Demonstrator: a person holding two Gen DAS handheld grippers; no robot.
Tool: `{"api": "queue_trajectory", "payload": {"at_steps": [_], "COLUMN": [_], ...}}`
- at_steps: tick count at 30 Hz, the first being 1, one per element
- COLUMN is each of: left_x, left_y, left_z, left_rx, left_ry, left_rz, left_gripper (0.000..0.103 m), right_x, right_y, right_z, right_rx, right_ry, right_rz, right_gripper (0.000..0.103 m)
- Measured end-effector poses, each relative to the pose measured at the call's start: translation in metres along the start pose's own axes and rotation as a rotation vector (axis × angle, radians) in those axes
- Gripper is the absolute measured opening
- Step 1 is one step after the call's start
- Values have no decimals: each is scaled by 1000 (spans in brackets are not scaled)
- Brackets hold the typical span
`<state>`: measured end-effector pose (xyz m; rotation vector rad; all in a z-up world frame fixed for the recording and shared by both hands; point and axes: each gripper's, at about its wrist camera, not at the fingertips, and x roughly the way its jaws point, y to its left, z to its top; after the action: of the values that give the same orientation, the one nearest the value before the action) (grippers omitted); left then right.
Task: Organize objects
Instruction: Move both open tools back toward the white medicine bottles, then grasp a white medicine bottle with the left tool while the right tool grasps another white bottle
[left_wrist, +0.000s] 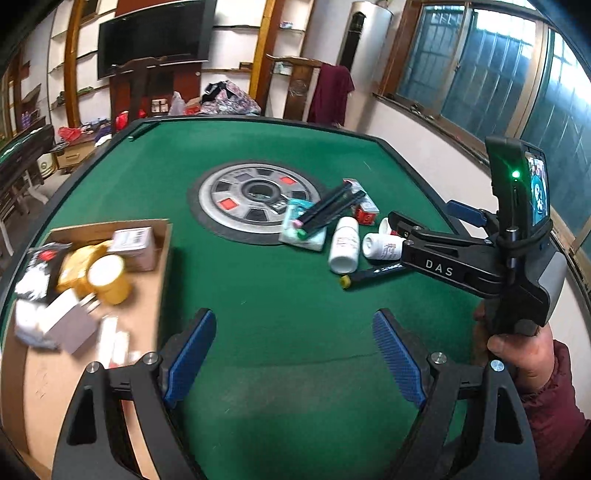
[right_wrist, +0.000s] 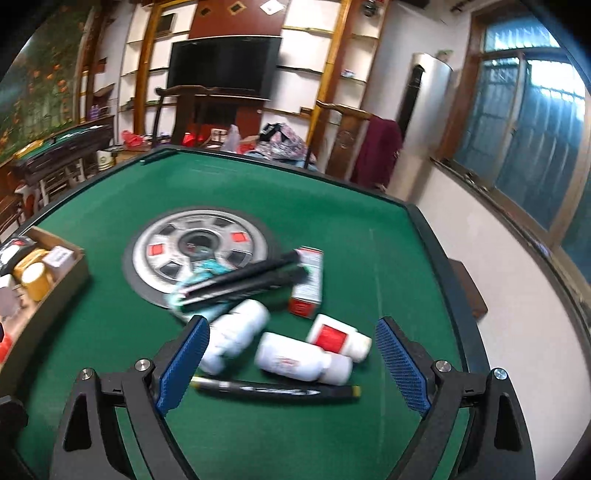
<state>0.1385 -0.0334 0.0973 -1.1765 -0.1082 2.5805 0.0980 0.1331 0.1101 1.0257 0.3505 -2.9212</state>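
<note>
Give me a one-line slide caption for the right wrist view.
Open right tongs above white bottles and a black marker on the green table; cardboard box at left.

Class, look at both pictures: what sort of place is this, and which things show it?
Probably a home living room: a green felt mahjong table, a wall television among shelves, and a standing air conditioner by the windows.

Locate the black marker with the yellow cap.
In the right wrist view, the black marker lies on the green table, nearest the camera, before the white bottles.
</note>
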Motion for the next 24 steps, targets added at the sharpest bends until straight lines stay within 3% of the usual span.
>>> {"api": "queue_trajectory", "payload": {"at_steps": [7, 14, 24], "left_x": [41, 90, 140], "left_y": [-22, -50, -63], "left_z": [17, 42, 69], "left_rx": [23, 112, 135], "left_ry": [46, 51, 66], "left_rz": [-2, 19, -43], "left_gripper": [86, 86, 86], "right_x": [22, 43, 75], "right_y": [-32, -70, -153], "right_z": [-4, -9, -33], "right_rx": [31, 92, 461], "right_ry": [25, 66, 231], "right_rz": [-23, -33, 60], "right_gripper": [94, 94, 94]}}
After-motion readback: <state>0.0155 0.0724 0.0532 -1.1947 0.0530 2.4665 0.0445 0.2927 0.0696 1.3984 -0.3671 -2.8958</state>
